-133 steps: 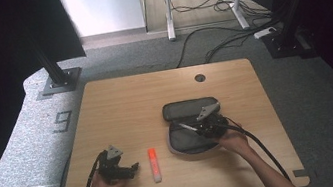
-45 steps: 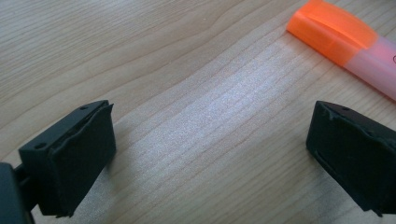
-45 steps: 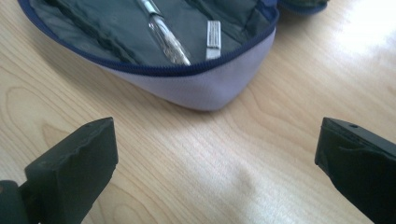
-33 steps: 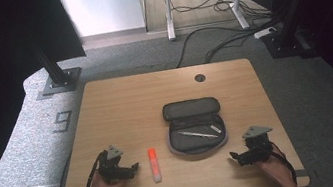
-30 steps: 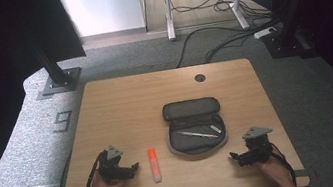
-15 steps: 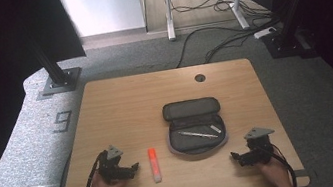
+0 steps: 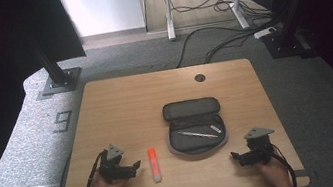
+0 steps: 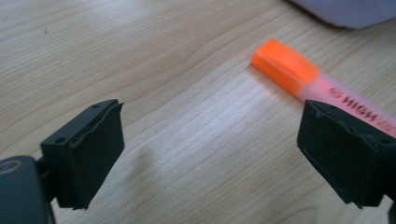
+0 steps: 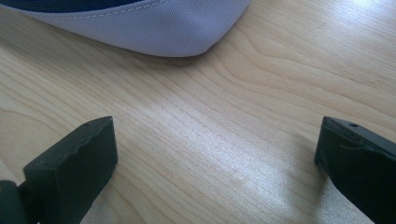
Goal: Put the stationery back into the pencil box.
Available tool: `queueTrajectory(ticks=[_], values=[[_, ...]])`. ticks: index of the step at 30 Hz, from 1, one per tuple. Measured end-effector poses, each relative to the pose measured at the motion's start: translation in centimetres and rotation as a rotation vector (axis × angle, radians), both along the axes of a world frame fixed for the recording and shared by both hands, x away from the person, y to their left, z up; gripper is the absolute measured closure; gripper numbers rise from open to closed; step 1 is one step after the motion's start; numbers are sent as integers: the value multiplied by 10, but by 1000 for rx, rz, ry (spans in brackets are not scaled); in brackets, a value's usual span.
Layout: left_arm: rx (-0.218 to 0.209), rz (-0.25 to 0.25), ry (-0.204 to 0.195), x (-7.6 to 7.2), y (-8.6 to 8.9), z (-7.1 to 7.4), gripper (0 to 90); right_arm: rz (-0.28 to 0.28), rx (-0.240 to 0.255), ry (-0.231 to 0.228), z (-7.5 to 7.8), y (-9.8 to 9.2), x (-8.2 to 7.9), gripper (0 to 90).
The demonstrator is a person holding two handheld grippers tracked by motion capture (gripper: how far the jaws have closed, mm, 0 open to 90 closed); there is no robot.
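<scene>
On the bench | highlighter [image 7: 154, 164] at 6 o'clock – left tongs [image 7: 135, 166] wide, just been closing, bare wood between | right tongs [image 7: 234, 156] wide, empty – at 5 o'clock beside pencil case [image 7: 194, 126]

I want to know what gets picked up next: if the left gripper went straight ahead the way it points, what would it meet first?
Most likely the orange highlighter, lying just ahead of the left gripper. The fingers have just been closing slightly, with bare table between them.

A wooden table [image 7: 131, 104] bears an open grey pencil case [image 7: 194, 128] and an orange highlighter [image 7: 154, 164].
</scene>
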State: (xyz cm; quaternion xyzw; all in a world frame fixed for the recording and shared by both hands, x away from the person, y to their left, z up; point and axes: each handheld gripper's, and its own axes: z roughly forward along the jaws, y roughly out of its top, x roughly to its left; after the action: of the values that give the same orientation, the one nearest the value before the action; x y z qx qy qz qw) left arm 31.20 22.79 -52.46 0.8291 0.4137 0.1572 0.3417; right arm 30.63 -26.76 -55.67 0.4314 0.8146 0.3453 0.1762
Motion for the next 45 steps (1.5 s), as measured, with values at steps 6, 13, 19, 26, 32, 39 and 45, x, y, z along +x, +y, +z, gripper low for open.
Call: queueTrajectory(ticks=[6, 13, 19, 26, 32, 39, 45], values=[[-9, -31, 9, 0, -10, 7, 95, -5, 0, 0, 0, 0, 0, 0], [-5, -61, 6, 2, -25, 13, 105, -6, 0, 0, 0, 0, 0, 0], [-9, -84, 2, 4, -39, 14, 140, -6, 0, 0, 0, 0, 0, 0], [-18, -113, 12, 4, -55, 8, 145, -6, 0, 0, 0, 0, 0, 0], [4, -118, 15, 3, -64, 2, 147, -6, 0, 0, 0, 0, 0, 0], [46, -120, 30, 0, -71, -8, 150, -6, 0, 0, 0, 0, 0, 0], [69, -109, 44, -2, -74, -16, 166, -6, 0, 0, 0, 0, 0, 0]])
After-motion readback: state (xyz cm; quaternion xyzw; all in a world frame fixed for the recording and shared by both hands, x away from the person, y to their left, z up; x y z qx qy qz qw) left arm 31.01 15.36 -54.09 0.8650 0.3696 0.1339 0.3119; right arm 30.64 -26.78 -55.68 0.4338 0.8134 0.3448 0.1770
